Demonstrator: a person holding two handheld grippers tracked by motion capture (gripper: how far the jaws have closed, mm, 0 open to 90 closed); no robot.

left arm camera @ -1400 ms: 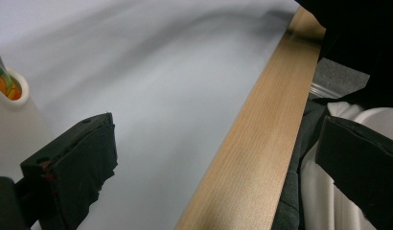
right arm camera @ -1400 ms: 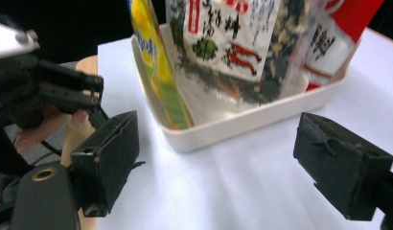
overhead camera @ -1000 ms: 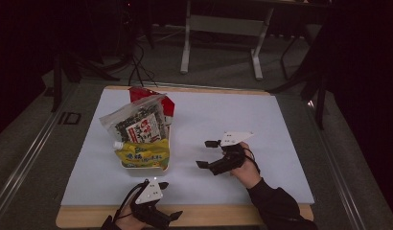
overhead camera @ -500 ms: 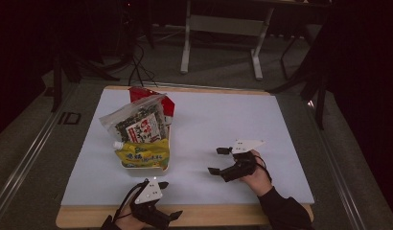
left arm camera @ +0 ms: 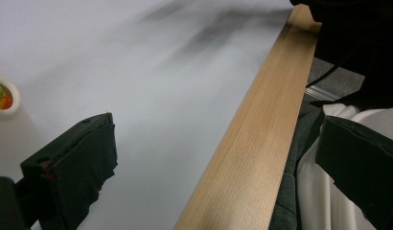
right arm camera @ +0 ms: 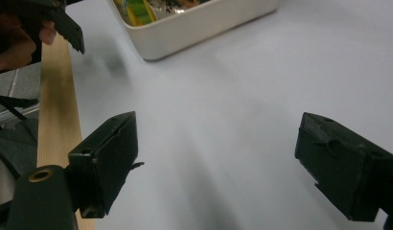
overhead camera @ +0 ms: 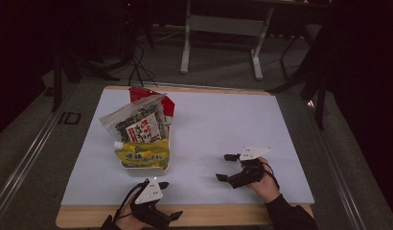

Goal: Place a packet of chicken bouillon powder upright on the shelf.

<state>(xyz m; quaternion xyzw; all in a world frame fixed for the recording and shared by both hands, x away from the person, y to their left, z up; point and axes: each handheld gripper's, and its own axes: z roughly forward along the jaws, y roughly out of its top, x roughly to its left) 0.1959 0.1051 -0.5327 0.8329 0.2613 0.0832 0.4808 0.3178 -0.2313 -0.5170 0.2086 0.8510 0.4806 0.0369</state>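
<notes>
A cream tray [overhead camera: 167, 165] at the left middle of the table holds snack packs: a yellow pouch [overhead camera: 143, 154], a clear seaweed bag [overhead camera: 137, 123] and a red packet [overhead camera: 142, 94] behind them. My left gripper [overhead camera: 170, 199] hovers at the table's front edge, open and empty. In the left gripper view its jaws [left arm camera: 213, 163] straddle the wooden table edge [left arm camera: 252, 143]. To the right of the tray, my right gripper [overhead camera: 223, 167] stands open over bare white sheet with nothing between its jaws [right arm camera: 225, 160]. The tray's corner [right arm camera: 199, 24] lies ahead of it.
A white sheet [overhead camera: 223, 124] covers the tabletop, bordered by a wooden rim [overhead camera: 209, 215] at the front. Beyond the table stand a metal frame [overhead camera: 223, 28] and cables [overhead camera: 134, 67] on a dark floor. The other gripper's jaw [right arm camera: 65, 26] shows top left in the right gripper view.
My right gripper has drifted right and toward the front edge, staying open. The left gripper and the tray's packs have not moved.
</notes>
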